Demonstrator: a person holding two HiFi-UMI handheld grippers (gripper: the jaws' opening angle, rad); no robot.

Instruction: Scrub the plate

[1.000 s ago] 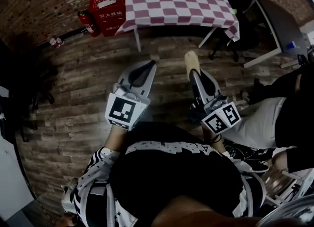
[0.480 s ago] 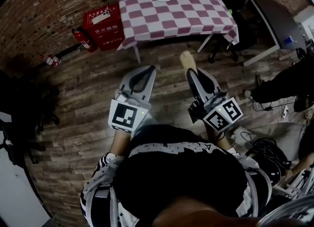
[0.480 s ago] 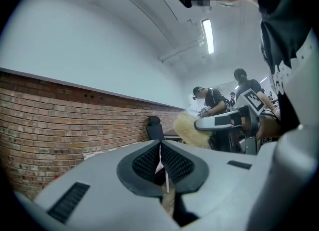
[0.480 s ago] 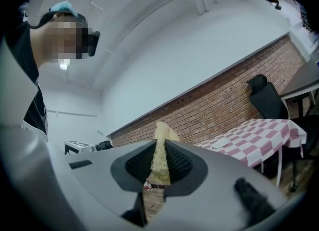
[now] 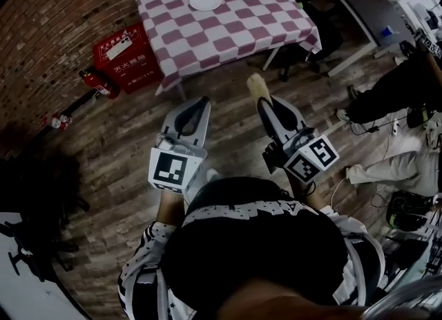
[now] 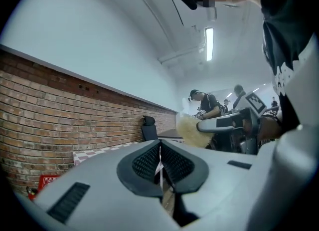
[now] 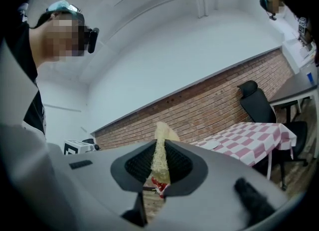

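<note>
The small round white plate (image 5: 206, 1) lies flat near the far edge of a table draped in a pink-and-white checked cloth (image 5: 242, 28). The plate's face appears bare, and nothing else shows on the cloth.

Both grippers hang over the wooden plank floor, well apart from the table, so scrubbing is judged not yet begun. In the head view the plate lies at about 12 o'clock from the left gripper (image 5: 195, 106) and at about 11 o'clock from the right gripper (image 5: 265, 103). The left gripper sits more squarely under the plate, but neither is close.

The right gripper's 2 jaws are clamped on a pale yellow fibrous scrubbing pad (image 7: 160, 147). The pad stands edge-on between them and sticks out past the tips. Its long axis runs along the jaws, toward roughly 12 o'clock. The left gripper's 2 jaws are pressed together with only a thin slit between them, and they hold nothing.

The coming move probably calls for carrying the pad forward and slightly left, until its free end is over the plate.

A red box with a white label (image 5: 123, 50) stands on the floor at 9 o'clock of the table. Its lid is closed and its contents are unseen.
</note>
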